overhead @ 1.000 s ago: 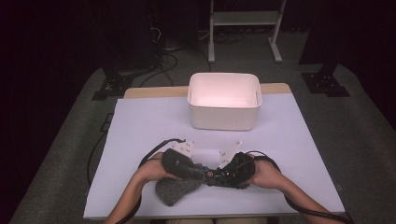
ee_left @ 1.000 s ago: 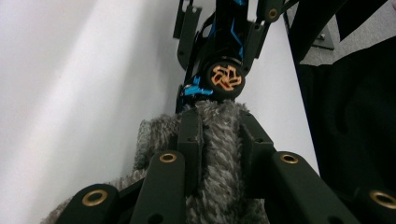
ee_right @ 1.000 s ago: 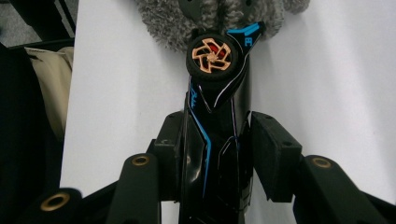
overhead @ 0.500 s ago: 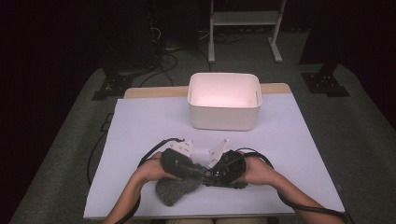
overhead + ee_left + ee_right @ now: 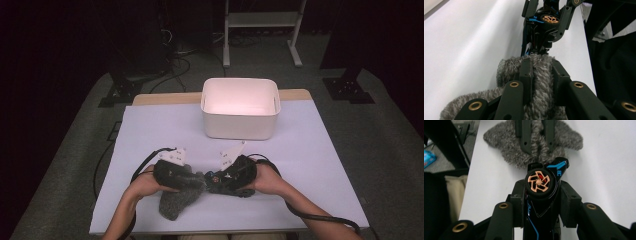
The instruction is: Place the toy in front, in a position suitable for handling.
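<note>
A grey fuzzy cloth (image 5: pixel 172 204) lies at the table's front, one end lifted in my left gripper (image 5: pixel 197 181), which is shut on it. The left gripper view has both jaws (image 5: pixel 541 62) pinching a fold of the cloth (image 5: pixel 541 82). My right gripper (image 5: pixel 214 178) holds a black toy car (image 5: pixel 549 170) with blue trim and a gold wheel. Its jaws (image 5: pixel 541 186) have just been closing and now press on the car's sides. The car's end touches the cloth (image 5: pixel 499 137) right at the left gripper's tips (image 5: pixel 536 140). The car (image 5: pixel 544 27) faces the left gripper.
A white bin (image 5: pixel 240 127) stands at the back middle of the white-topped table (image 5: pixel 150 130). Black cables trail from both grippers over the front edge. A metal stand and dark floor lie beyond the table.
Both hands have shifted left across the front of the table, keeping the car against the cloth. The cloth has moved left with the left gripper.
</note>
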`<state>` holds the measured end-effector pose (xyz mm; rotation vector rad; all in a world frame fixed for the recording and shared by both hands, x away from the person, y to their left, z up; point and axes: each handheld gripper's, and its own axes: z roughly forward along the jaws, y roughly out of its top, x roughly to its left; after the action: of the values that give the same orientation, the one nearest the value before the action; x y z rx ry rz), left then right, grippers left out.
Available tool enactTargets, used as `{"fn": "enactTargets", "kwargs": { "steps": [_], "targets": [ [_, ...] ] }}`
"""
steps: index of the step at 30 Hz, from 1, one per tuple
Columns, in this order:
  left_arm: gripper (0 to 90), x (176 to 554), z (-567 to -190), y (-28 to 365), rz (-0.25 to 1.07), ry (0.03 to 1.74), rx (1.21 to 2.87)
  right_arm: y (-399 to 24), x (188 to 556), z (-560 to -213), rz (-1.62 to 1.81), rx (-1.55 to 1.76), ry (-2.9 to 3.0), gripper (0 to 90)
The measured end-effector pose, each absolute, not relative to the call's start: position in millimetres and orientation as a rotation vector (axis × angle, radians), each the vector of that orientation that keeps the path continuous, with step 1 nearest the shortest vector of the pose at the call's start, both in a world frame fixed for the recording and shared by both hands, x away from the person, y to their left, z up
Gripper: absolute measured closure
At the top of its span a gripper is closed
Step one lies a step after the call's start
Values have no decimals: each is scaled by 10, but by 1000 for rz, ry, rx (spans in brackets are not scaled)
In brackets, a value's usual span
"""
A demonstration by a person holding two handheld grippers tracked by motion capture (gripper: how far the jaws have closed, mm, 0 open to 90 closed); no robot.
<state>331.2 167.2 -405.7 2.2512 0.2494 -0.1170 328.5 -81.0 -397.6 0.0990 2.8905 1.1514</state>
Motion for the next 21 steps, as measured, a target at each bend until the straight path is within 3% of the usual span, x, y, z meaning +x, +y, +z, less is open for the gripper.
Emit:
{"fn": "enactTargets", "kwargs": {
  "steps": [7, 21],
  "targets": [
    [746, 3314, -3895, 1677, -98, 226, 2223, -766, 3315, -3983, 1299, 145, 2841, 608],
    [745, 3321, -3504, 1278, -58, 84, 2257, -1247, 3220, -3822, 1378, 209, 2750, 590]
  ]
}}
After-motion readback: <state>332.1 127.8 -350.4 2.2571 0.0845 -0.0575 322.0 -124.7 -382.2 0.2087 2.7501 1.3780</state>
